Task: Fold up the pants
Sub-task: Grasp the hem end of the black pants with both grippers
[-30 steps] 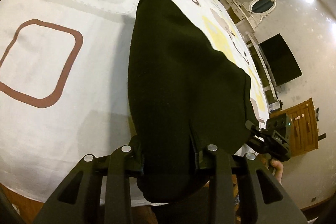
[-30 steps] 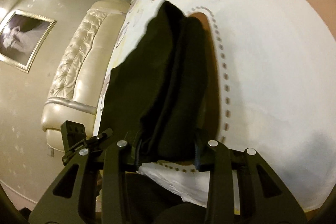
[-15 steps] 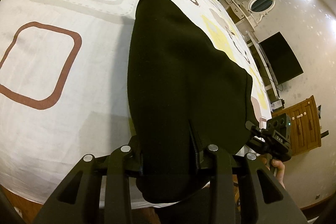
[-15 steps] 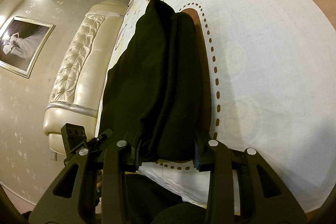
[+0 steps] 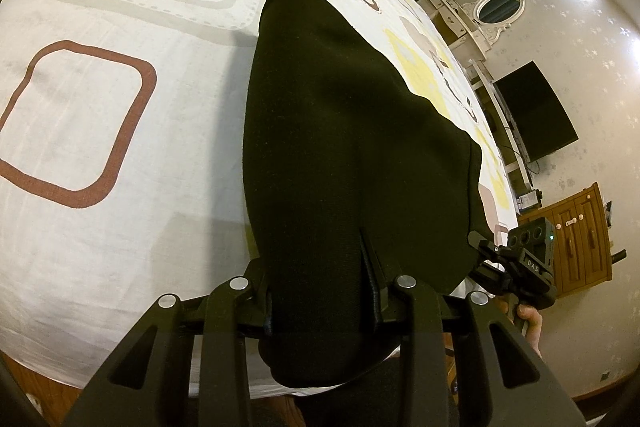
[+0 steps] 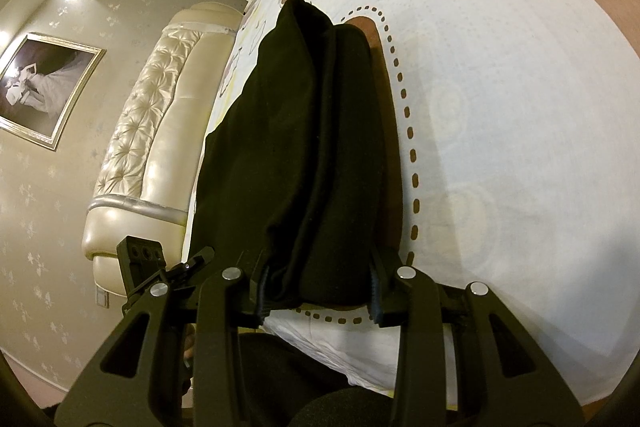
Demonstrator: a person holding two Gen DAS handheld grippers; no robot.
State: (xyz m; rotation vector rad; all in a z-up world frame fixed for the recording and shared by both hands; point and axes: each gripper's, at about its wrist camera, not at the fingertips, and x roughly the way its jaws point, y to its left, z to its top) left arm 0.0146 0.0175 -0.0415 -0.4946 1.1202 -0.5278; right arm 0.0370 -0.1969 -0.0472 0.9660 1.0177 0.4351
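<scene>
Black pants (image 5: 352, 155) are on the bed, lying lengthwise away from both cameras on the patterned sheet (image 5: 120, 187), near end lifted at the bed's front edge. Right wrist view shows several stacked layers (image 6: 304, 155), so my guess is they're already folded lengthwise and the step in hand is bringing the near end over to the far end.

Left gripper (image 5: 320, 303): jaws pinched on the near end of the cloth, which fills the gap and droops below it. Right gripper (image 6: 316, 295): same, clamped on the bunched layer edges at the other corner of that end. Each one shows in the other's view, just beside the cloth (image 5: 532, 259) (image 6: 140, 259).

To do it well:
- Keep both grips closed. Layers are thick, and a slip on one side drops a layer.
- Lift both corners together and level, so the held edge stays straight and taut between the grippers.
- Carry it forward over the flat part in a low arc. Too high and the far end drags off the sheet.
- Line the held edge up with the far end before lowering, then release both together.

Risk: the slack hanging under the left jaws may tuck under and crease. Can't tell where the waistband is, the fabric is too dark.
</scene>
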